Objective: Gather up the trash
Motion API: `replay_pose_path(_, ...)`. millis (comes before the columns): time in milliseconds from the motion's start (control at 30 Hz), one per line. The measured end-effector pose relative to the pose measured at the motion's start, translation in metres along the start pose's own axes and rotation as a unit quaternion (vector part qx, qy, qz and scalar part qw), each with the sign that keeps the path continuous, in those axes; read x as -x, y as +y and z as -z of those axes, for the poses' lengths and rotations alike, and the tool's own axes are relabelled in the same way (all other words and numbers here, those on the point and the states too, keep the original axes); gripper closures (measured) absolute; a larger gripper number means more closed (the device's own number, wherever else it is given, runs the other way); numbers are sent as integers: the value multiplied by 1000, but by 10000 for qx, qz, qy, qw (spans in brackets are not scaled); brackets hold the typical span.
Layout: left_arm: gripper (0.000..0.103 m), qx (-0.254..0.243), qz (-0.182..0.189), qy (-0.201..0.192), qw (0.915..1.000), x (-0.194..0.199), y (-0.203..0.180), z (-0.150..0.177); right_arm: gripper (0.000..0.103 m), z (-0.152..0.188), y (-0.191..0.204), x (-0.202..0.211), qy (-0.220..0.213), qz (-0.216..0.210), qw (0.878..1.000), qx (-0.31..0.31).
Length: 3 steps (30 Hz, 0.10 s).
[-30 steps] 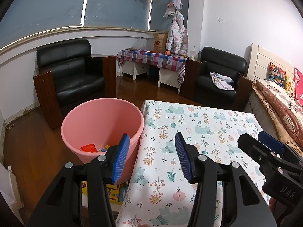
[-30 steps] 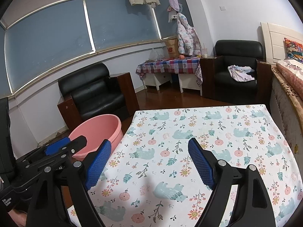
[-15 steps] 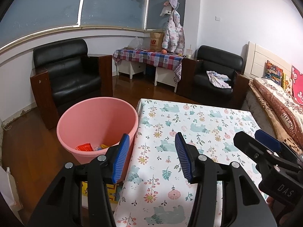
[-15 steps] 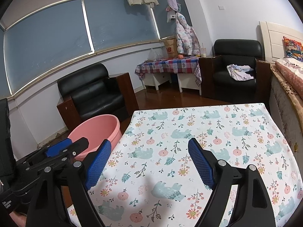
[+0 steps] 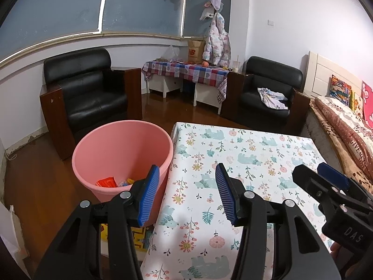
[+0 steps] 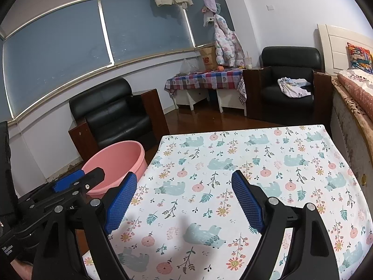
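Now my left hand-held gripper hangs released, its blue pads spread wide with nothing between them, straddling the tabletop's left edge, one finger over the pink bucket and one over the floral cloth. My right hand-held gripper is likewise spread and empty, level above the tabletop's near half, pointing toward its far edge. Both grippers sit side by side, each showing in the other's view. The bucket stands upright on the wooden floor just beside the tabletop's left edge, its mouth facing up. Inside, at the bottom, lies the trash: an orange-red wrapper, lying flat, with small blue and yellow scraps next to it. I cannot tell its long axis.
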<state>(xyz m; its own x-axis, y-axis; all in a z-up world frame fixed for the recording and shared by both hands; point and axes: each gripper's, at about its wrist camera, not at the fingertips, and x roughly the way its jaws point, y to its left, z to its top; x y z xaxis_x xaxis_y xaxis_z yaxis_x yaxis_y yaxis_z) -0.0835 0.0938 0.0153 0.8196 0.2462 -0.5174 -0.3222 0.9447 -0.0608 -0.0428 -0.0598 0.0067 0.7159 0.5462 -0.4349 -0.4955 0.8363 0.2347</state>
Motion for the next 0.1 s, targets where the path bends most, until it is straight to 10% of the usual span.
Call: replay_pose_path(100,52,-35,12,35,10000,-2,-2,0,21,1,0,1,-4,7,10000,-8)
